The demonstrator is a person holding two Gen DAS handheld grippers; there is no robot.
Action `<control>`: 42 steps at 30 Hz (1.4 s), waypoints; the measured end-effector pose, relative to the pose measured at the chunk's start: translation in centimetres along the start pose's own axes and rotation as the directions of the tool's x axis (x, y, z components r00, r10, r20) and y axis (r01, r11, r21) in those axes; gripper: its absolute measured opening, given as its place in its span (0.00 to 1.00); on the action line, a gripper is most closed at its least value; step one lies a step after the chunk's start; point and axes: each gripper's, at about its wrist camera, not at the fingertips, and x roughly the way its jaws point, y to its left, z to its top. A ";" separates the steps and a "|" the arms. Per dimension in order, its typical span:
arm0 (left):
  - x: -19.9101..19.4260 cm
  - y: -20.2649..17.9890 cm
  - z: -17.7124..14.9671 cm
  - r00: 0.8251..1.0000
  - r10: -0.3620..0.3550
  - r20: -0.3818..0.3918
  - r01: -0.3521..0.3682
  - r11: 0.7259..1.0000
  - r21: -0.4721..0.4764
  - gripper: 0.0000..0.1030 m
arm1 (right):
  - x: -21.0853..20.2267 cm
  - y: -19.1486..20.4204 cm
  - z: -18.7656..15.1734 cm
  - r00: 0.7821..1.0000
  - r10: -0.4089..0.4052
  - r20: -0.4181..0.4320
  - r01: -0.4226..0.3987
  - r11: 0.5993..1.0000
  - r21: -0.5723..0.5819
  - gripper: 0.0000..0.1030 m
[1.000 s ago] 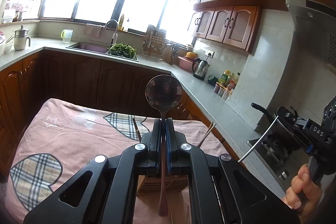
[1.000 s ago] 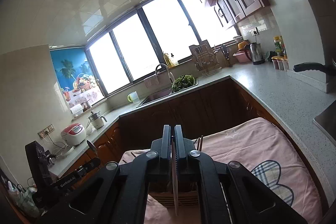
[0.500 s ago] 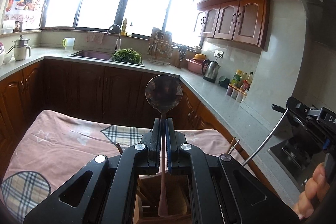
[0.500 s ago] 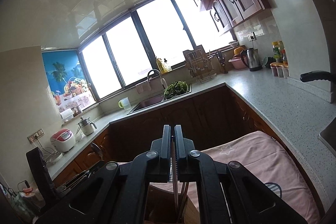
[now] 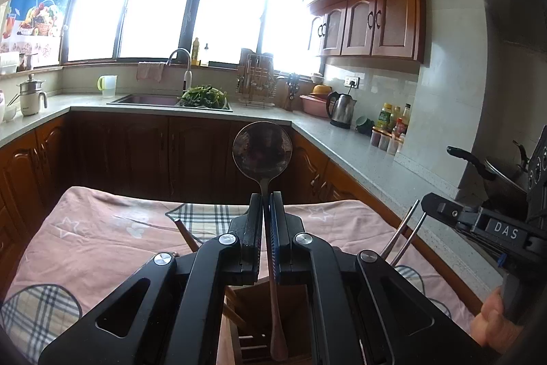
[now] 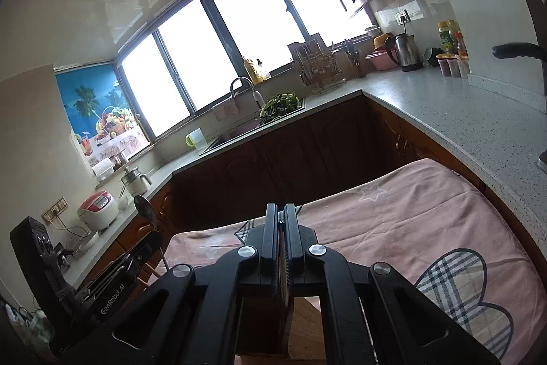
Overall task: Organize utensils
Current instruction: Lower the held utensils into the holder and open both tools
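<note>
My left gripper is shut on a metal spoon. Its round bowl stands up above the fingertips and its handle hangs down into a wooden utensil holder right below the jaws. My right gripper is shut on a thin metal utensil, seemingly a pair of chopsticks. The chopsticks slant down toward the same holder. In the right wrist view the left gripper is at the lower left with the spoon bowl above it. Brown chopsticks stick out of the holder.
The holder stands on a table under a pink cloth with plaid hearts. Dark wooden cabinets and a grey counter wrap around behind and to the right. A hand grips the right tool. A pan handle juts out at the right.
Both grippers have sunk toward the wooden holder, which now fills the space under the jaws. The spoon handle reaches deeper into it. The right gripper has come closer in the left wrist view.
</note>
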 end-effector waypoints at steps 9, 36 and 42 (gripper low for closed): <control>0.9 0.0 -0.5 1.000 -0.001 -0.004 0.001 1.000 0.003 0.03 | 0.1 0.4 -0.1 1.000 0.004 -0.004 -0.004 1.000 0.010 0.03; 3.5 -0.3 -4.4 0.973 -0.018 -0.232 0.023 1.000 0.019 0.04 | 0.7 -1.2 0.0 1.000 -0.006 -0.024 0.007 0.999 0.039 0.08; 3.1 -0.2 -4.3 0.969 -0.026 -0.247 0.028 1.000 0.007 0.34 | 0.1 -1.6 -0.1 1.000 0.009 -0.022 -0.007 0.997 0.079 0.22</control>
